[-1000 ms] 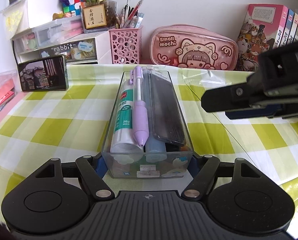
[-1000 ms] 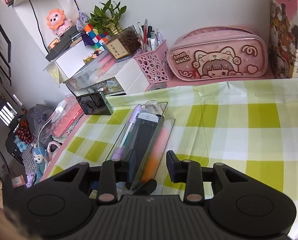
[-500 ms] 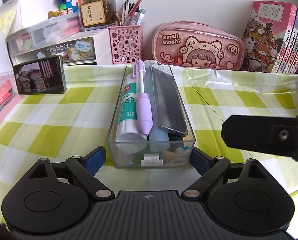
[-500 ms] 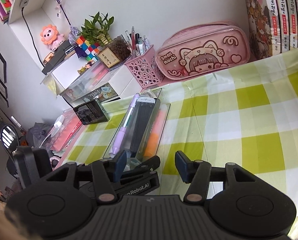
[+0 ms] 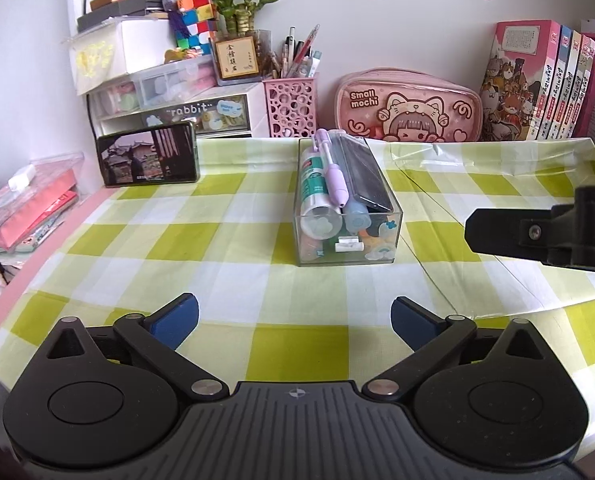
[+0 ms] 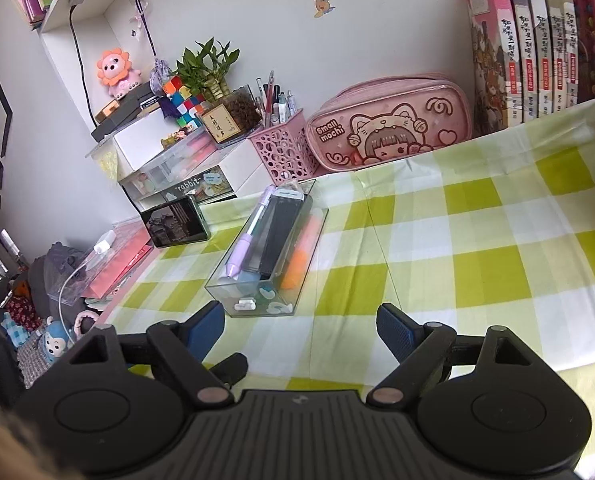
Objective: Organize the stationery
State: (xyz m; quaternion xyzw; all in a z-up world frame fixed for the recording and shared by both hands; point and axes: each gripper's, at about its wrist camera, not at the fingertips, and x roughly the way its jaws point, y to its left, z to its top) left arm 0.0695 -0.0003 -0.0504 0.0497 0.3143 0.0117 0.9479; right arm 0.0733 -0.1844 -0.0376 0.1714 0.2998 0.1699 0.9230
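A clear plastic box point(image 5: 345, 248) stands on the green-and-white checked cloth point(image 5: 233, 280). It holds a glue stick point(image 5: 312, 190), a purple pen point(image 5: 335, 174), a dark flat device point(image 5: 365, 174) and other small items. My left gripper point(image 5: 294, 316) is well back from the box; its jaws are opening with nothing between them. One finger of my right gripper point(image 5: 537, 236) shows to the right of the box. In the right wrist view the right gripper point(image 6: 301, 320) is opening as well, and the box point(image 6: 257, 300) lies just ahead of it, clear of the blue pads point(image 6: 209, 320).
Along the back wall stand a pink pen holder point(image 5: 291, 108), a pink pencil case point(image 5: 407, 108), a row of books point(image 5: 537, 80) and white drawers point(image 5: 169, 108). A phone point(image 5: 147, 159) is propped at the back left. The pink table edge point(image 5: 37, 264) runs down the left.
My left gripper has let go of the box, spread wide and pulled back from it. The right gripper has opened wider and drawn away too. The box stays on the cloth.
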